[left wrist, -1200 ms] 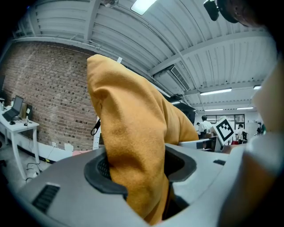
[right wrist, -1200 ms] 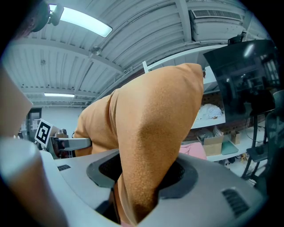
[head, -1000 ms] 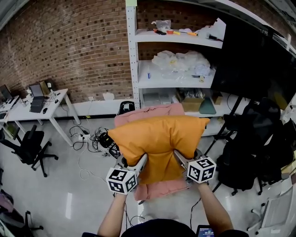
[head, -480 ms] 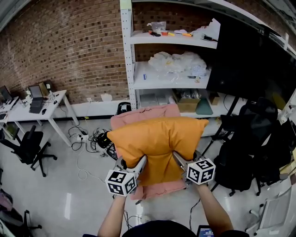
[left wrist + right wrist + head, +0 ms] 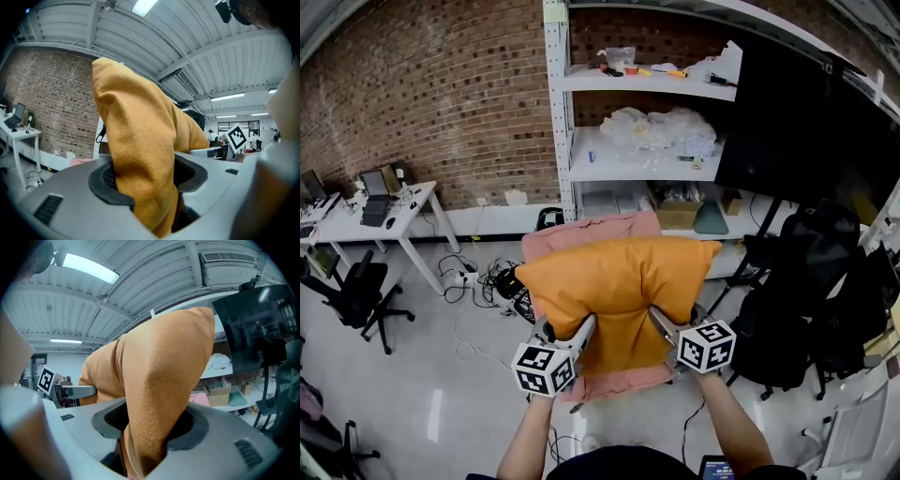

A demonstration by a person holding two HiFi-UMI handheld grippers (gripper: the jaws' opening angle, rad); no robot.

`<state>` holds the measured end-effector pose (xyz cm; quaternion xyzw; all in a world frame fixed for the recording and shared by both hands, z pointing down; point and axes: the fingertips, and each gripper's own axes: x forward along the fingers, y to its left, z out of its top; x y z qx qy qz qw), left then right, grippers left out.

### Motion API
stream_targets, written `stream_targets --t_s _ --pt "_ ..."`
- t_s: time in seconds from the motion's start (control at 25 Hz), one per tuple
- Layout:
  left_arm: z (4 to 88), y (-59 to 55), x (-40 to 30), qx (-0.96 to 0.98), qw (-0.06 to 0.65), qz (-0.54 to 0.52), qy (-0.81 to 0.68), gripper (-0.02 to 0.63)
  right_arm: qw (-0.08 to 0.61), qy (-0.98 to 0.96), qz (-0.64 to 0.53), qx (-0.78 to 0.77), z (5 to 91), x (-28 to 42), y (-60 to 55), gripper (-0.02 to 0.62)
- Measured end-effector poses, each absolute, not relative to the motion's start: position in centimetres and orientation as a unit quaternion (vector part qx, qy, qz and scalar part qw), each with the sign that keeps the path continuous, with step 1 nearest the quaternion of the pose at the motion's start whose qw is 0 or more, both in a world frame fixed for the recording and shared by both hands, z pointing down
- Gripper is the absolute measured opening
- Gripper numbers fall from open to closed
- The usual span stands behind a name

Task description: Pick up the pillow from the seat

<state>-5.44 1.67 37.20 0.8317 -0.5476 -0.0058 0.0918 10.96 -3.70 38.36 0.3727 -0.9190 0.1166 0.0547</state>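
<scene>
- Orange pillow (image 5: 619, 281) is held up in front of the person, over the pink chair (image 5: 592, 229); pink shows past its far edge and again at its near edge (can't tell from above whether any part touches the seat).
- Left gripper (image 5: 587, 325) has its jaws pinched on a thick fold of the pillow at the near left. The fabric fills the gap between the pads and bulges up out of it.
- Right gripper (image 5: 660, 319) is the same at the near right, jaws clamped on a bunched fold with the pads pressed into the cloth.
- Both gripper views point upward, showing pillow fabric against the ceiling panels and strip lights.
- The pillow blocks most of the chair from the head view, and its middle sags between the two grips.
- White metal shelf unit (image 5: 555, 112) stands just beyond the chair against the brick wall (image 5: 441, 94), with plastic bags (image 5: 661, 127) on the middle shelf and a cardboard box (image 5: 680, 212) lower down.
- Big black screen (image 5: 811, 122) is at the far right, beside the shelves.
- Black bags or chairs (image 5: 825, 291) crowd the right side, close to the pink chair.
- Loose cables (image 5: 478, 277) lie on the floor at the left of the chair.
- White desk (image 5: 405, 204) with a laptop (image 5: 373, 184) is at the far left, with a black office chair (image 5: 358, 298) near it, well apart from the pillow.
</scene>
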Motion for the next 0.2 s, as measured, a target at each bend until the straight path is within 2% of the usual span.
stream_targets --t_s 0.2 --pt "36.96 2.52 -4.75 0.832 0.092 -0.004 -0.548 0.241 0.055 -0.920 0.118 0.371 38.27 11.62 -2.87 0.238"
